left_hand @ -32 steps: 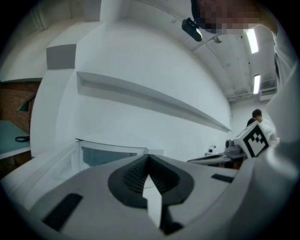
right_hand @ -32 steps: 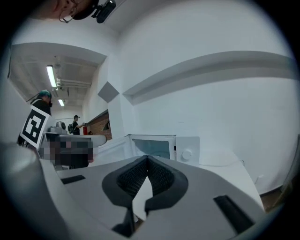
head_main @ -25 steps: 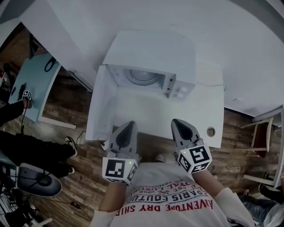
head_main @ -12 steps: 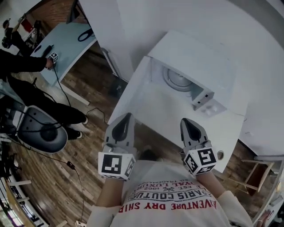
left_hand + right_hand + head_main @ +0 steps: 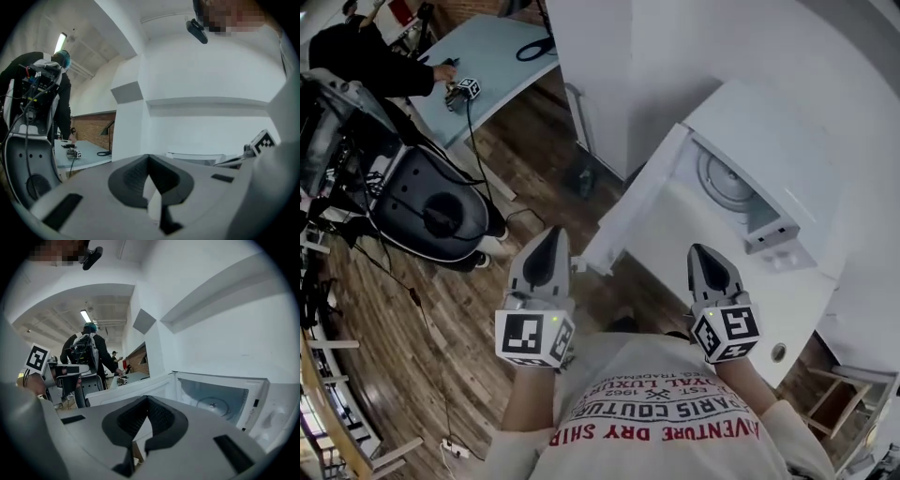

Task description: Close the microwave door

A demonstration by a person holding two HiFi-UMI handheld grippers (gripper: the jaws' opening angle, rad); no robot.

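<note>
White surface [image 5: 787,300] carries a white microwave [image 5: 787,141] at upper right in the head view. Its door [image 5: 636,208] is swung wide open to the left, out past the surface edge over the wood floor. Left gripper [image 5: 549,240] has its jaws pressed together and empty, just beside the door's outer corner; contact unclear. Right gripper [image 5: 703,255] also has its jaws together and empty, over the surface before the cavity. Glass turntable [image 5: 724,183] sits inside.

Downward head view and right gripper view share the microwave [image 5: 797,131].
</note>
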